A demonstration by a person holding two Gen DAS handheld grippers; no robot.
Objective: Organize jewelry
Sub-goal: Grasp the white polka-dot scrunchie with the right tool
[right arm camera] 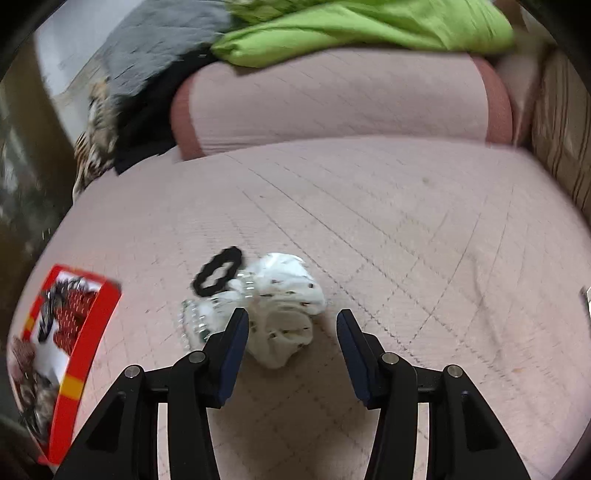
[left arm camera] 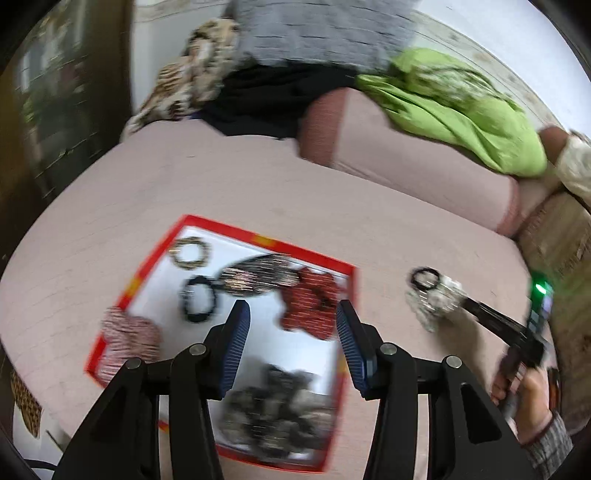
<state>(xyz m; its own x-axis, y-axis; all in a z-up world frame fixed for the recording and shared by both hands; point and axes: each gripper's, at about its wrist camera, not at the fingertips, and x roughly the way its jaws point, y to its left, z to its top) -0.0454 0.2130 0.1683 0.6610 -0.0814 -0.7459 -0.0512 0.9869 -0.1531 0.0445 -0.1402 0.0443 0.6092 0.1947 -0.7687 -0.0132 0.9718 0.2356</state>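
A red-rimmed box [left arm camera: 236, 230] with a white floor lies on the pink bed cover. It holds a leopard-print ring [left arm camera: 190, 253], a black hair tie [left arm camera: 199, 300], a red scrunchie [left arm camera: 310, 306], a pink striped scrunchie [left arm camera: 129, 336], a dark beaded piece [left arm camera: 255, 277] and a grey-black pile [left arm camera: 273, 410]. My left gripper [left arm camera: 293, 314] hangs open above the box, nothing between its fingers. In the right wrist view my right gripper [right arm camera: 291, 321] stands open just over a white dotted scrunchie [right arm camera: 284, 314]. A black ring [right arm camera: 218, 271] and a clear bead bracelet [right arm camera: 194, 321] lie beside it.
A pink bolster [right arm camera: 340, 99] lies across the back of the bed with green cloth [right arm camera: 369, 29], grey fabric [left arm camera: 321, 33] and leopard-print cloth [left arm camera: 192, 74] around it. The box's red wall [right arm camera: 85, 332] stands left of the right gripper. A hand [left arm camera: 528, 398] is at the right edge.
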